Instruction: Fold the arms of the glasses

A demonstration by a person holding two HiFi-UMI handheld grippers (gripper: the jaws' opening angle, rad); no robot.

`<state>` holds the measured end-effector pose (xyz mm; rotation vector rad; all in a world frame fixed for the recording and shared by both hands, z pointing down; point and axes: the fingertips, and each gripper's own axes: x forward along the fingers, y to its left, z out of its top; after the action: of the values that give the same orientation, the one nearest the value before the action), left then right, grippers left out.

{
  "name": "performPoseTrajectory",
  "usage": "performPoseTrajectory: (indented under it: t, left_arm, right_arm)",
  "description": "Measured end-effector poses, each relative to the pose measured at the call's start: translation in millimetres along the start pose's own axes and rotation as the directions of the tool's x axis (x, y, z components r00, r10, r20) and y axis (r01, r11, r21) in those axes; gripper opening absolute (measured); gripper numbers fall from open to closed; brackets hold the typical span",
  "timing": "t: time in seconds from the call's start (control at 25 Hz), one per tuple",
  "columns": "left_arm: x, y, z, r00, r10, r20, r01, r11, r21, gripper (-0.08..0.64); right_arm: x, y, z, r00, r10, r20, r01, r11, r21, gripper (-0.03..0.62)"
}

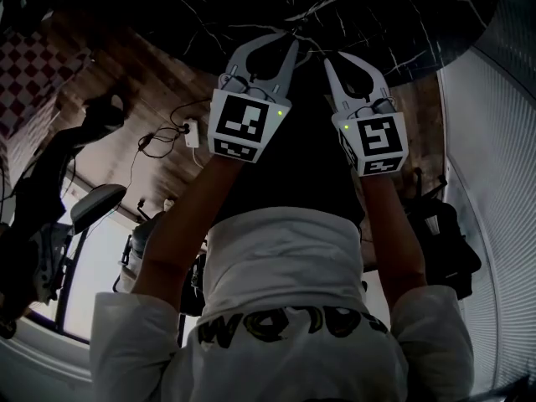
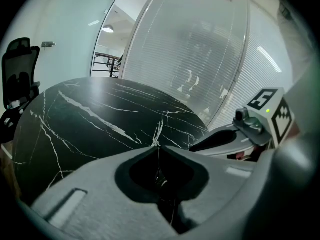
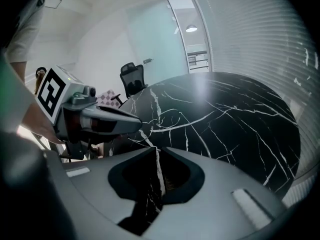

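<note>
The left tongs (image 2: 157,147) and right tongs (image 3: 153,149) are both pinched narrow, tips meeting, with nothing between them. They hang side by side over the near edge of the black marble surface (image 2: 95,119). No glasses show on that surface in any view, so folding seems not to be under way. The next move calls for finding the glasses and parting the tongs.

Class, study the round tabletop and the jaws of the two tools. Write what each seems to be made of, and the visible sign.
Tabletop: black with branching white veins, glossy, with a bright light reflection. It is likely polished marble, possibly a marble-look surface.
Left tool and right tool: uniform grey, matte, with smoothly rounded jaws. They are probably moulded or printed plastic, though painted metal cannot be ruled out.
</note>
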<state>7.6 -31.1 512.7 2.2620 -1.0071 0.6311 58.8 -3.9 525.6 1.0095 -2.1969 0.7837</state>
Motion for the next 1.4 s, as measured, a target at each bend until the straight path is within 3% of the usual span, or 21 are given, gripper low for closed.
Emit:
performPoseTrajectory:
  t: [1.04,1.4]
  left_arm:
    - [-0.9,-23.6,-11.5,0.999,-0.044,-0.014,0.043,0.999,-0.027,0.011]
    - [-2.4,-23.1,-11.7,1.0,-0.027,-0.005,0.027,0.999,-0.026,0.011]
  right_arm:
    - [20.7,4.3,33.2,0.998,0.024,0.05,-0.02,0.997,-0.08,0.032]
    - [-12.5,-3.8,46.1,0.996,-0.013,0.086,0.022,0.994,-0.104,0.034]
